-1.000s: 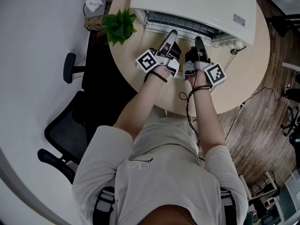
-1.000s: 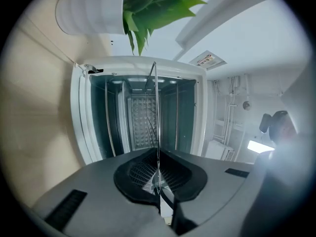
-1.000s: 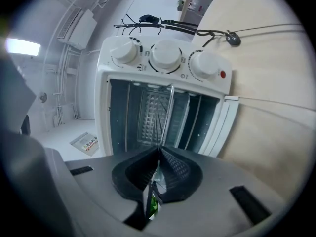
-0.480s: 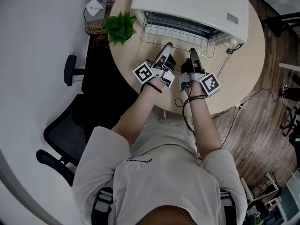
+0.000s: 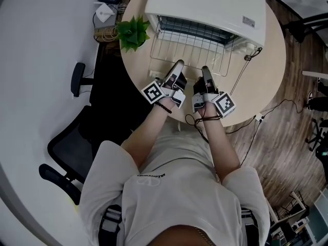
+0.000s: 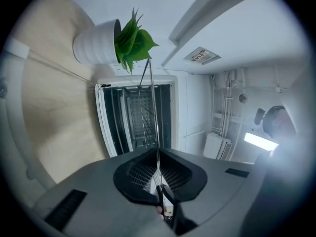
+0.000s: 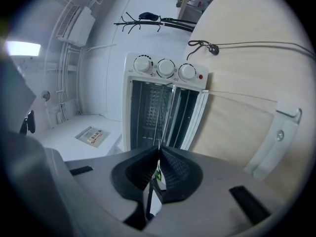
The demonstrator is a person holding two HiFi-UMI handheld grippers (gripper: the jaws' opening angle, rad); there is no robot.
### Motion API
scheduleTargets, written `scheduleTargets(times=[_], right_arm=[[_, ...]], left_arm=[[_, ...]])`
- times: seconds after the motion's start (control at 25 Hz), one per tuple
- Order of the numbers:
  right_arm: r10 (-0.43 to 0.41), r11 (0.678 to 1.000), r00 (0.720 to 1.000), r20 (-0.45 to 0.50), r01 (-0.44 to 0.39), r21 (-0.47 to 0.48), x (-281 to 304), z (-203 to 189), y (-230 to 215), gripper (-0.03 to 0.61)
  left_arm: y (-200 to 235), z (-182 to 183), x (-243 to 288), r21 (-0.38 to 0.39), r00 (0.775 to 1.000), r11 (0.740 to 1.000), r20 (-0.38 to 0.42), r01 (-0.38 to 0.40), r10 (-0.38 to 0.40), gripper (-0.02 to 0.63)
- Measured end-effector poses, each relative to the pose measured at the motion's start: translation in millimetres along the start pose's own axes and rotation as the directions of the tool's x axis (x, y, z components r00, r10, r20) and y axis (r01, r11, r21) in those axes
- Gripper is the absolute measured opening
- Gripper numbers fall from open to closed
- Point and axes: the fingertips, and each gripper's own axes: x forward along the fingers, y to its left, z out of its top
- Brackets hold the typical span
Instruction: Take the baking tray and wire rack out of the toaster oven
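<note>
The white toaster oven (image 5: 205, 6) stands at the far side of the round table, its front open. The wire rack (image 5: 189, 45) sticks well out of it, level over the tabletop. My left gripper (image 5: 177, 65) is shut on the rack's near edge at the left. My right gripper (image 5: 205, 70) is shut on that same edge at the right. In the left gripper view the rack (image 6: 153, 107) shows edge-on as a thin line running from the jaws (image 6: 158, 169) into the dark oven mouth (image 6: 138, 117). The right gripper view shows the same rack (image 7: 165, 112). No baking tray can be made out.
A potted green plant (image 5: 132, 32) stands on the table left of the oven. A cable (image 5: 246, 65) trails off the oven's right side across the table (image 5: 256, 86). A black office chair (image 5: 72, 137) sits to the left of the person.
Both grippers have drawn back toward the person, still shut on the rack. The rack has slid much further out of the oven.
</note>
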Motion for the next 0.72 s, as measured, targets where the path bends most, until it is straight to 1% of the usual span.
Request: scheduleTargets(times=[0.32, 0.56, 0.72], right_arm=[[-0.001, 1.000, 0.999, -0.053, 0.000, -0.029, -29, -19, 8, 0.009], [0.016, 1.000, 0.995, -0.098, -0.018, -0.014, -53, -37, 26, 0.011], [0.025, 0.999, 0.989, -0.144, -0.030, -0.033, -72, -48, 41, 0.009]], left_arm=[[-16, -11, -28, 0.009, 0.999, 1.000, -0.031, -0.023, 0.024, 0.009], [-43, -17, -50, 0.011, 0.998, 1.000, -0.060, -0.020, 0.020, 0.008], [-64, -22, -65, 0.006, 0.997, 1.000, -0.075, -0.012, 0.013, 0.008]])
